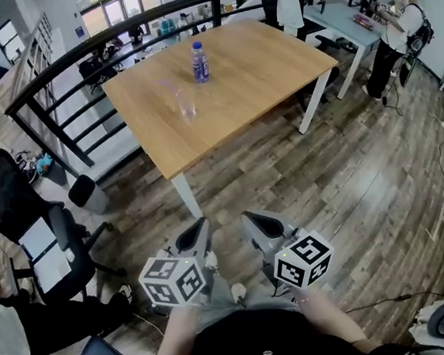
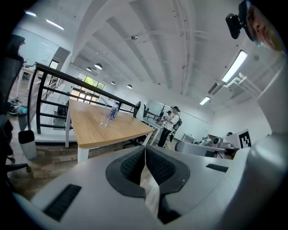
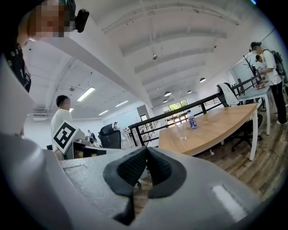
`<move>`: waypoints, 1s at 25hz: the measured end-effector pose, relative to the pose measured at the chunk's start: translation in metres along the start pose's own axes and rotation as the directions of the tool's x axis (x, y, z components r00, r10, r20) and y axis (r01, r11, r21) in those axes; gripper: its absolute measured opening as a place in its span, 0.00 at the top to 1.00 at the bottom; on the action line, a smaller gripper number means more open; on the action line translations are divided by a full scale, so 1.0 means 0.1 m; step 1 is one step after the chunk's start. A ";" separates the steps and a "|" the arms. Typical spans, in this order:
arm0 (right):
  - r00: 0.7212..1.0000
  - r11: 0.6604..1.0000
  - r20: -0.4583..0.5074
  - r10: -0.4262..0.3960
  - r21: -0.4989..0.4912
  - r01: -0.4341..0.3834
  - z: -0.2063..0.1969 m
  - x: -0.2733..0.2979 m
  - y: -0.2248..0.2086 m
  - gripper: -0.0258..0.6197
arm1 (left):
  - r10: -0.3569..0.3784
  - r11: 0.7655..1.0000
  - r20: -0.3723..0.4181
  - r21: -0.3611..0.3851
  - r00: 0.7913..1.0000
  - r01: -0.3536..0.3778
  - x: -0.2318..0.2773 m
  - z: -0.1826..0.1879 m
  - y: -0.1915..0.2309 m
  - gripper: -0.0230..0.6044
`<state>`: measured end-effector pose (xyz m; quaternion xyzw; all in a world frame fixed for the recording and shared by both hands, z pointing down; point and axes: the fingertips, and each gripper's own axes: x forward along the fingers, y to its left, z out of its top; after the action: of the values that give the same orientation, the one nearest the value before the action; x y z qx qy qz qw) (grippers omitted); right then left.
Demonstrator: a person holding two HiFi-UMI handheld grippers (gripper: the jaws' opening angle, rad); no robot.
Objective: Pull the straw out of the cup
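Clear plastic cup (image 1: 187, 105) upright near the middle of the light wooden table (image 1: 273, 67), with a thin clear straw (image 1: 172, 88) leaning out of it. Blue-labelled water bottle (image 1: 199, 62) just behind. Table's near edge is bare, and open plank floor (image 1: 351, 190) lies between it and you. Your left tool (image 1: 200, 232) and right tool (image 1: 258, 224): jaws together, nothing between them, held low by your body, well apart from the cup.

On the table (image 1: 258, 73) the cup (image 1: 187, 105) stands near the bottle (image 1: 199, 62), before it and slightly left; a railing (image 1: 110, 36) runs behind the table.
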<state>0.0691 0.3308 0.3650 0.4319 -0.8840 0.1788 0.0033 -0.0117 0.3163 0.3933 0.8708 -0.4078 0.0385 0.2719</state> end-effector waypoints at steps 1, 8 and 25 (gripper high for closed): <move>1.000 1.000 0.000 -0.001 -0.006 0.001 0.01 0.05 -0.04 0.96 | 0.000 1.000 0.001 -0.002 1.000 0.000 0.04 0.01 0.04 0.93; 1.000 1.000 -0.017 0.006 -0.024 -0.006 0.09 0.58 -0.34 0.96 | -0.031 0.999 0.007 -0.018 1.000 0.031 0.42 0.19 0.44 0.93; 1.000 0.998 -0.008 -0.023 -0.061 0.022 0.73 2.32 -0.99 0.96 | -0.104 0.995 0.008 -0.010 0.995 0.104 1.54 1.28 1.65 0.93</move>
<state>0.0102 0.0752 0.3648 0.4408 -0.8840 0.1539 0.0224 -0.0501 0.0598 0.4016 0.8896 -0.3632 0.0192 0.2764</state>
